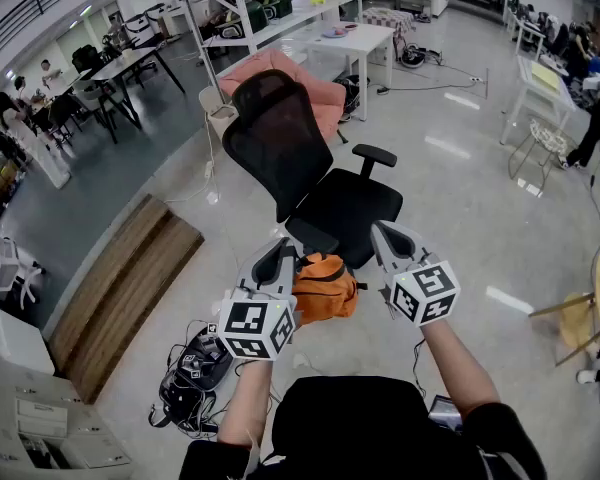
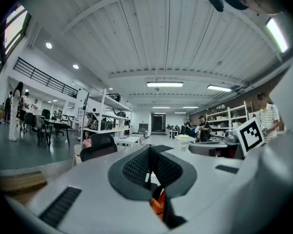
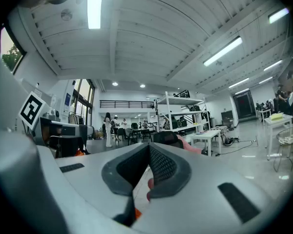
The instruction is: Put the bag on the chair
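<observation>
The left tongs (image 2: 150, 172), at lower centre, are closed on a piece of orange fabric bag (image 2: 158, 204); a black mesh chair (image 2: 98, 146) stands centre-left.

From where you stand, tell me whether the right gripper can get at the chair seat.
Probably yes: the chair seat lies bare just ahead of the right gripper, with nothing between them. Its jaws are shut on the orange bag, though.

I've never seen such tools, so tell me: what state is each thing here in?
orange bag, held up in the air before the chair, not yet on it.
black chair, upright, seat bare.
left tongs, closed on the bag.
right tongs, closed, bag's orange fabric between them.
</observation>
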Motion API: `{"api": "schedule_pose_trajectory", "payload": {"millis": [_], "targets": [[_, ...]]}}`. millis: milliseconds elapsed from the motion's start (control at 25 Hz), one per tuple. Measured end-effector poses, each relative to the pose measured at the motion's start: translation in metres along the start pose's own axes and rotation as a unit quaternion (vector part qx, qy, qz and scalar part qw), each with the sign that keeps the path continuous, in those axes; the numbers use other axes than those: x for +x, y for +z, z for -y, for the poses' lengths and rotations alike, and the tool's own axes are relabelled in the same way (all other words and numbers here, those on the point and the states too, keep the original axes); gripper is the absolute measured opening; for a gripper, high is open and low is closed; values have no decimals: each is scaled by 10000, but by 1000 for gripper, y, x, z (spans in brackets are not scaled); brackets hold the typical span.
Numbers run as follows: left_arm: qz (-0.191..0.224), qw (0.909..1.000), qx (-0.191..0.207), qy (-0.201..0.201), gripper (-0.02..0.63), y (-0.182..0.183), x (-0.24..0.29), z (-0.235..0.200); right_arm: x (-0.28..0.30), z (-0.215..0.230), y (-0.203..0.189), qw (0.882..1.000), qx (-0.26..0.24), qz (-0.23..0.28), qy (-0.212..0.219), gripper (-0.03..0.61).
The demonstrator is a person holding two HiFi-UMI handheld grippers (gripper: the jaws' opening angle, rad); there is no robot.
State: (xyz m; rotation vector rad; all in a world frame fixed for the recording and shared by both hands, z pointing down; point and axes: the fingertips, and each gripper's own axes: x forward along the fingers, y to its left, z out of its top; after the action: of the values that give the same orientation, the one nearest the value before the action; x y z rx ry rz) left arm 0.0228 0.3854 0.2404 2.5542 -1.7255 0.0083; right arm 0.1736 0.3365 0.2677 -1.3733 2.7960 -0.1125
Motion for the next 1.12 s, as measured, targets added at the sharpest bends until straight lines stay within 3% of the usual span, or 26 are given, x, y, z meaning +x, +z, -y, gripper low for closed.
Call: {"api": "schedule_pose_trajectory", "payload": {"millis": [680,1120], "targets": [[-89,9999,-32,-71,8,-4,5,21,-9,11,-6,9997,255,-24,15,-2],[-95,9997,-208,-37,6,-7,28,6,17,25,-16,9993,315,-162,73,-2]]}}
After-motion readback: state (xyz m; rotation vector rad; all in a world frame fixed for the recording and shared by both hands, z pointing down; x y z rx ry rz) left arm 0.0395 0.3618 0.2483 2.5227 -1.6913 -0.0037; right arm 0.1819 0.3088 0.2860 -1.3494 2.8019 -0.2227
